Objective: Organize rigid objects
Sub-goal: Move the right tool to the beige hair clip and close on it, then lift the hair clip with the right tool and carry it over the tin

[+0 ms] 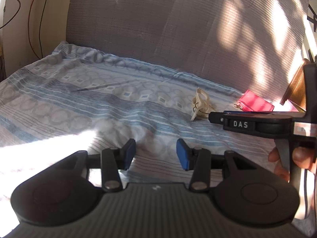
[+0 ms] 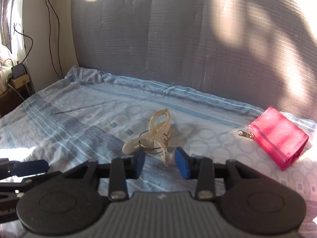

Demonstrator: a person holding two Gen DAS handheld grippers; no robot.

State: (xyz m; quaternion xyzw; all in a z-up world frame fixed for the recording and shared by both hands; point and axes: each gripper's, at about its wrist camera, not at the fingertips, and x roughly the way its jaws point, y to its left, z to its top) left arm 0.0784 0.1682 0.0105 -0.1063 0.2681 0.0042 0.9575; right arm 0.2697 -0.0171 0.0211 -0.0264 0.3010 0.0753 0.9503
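Observation:
A pile of cream plastic clothes pegs [image 2: 153,136] lies on the blue patterned bedsheet [image 2: 79,119]. My right gripper [image 2: 160,162] is open and empty, its blue pads just in front of the pegs' near end. A pink zip wallet [image 2: 277,136] lies to the right of the pegs. In the left wrist view the pegs [image 1: 201,104] and the wallet [image 1: 254,102] lie far right. My left gripper [image 1: 156,153] is open and empty over bare sheet. The right gripper's body [image 1: 257,124], seen from the side, is just right of the pegs.
A grey ribbed headboard [image 2: 188,39] rises behind the bed. Cables and a small box [image 2: 18,73] sit at the far left by the wall. A brown patterned object [image 1: 297,87] stands at the right edge. Sun patches glare on the sheet.

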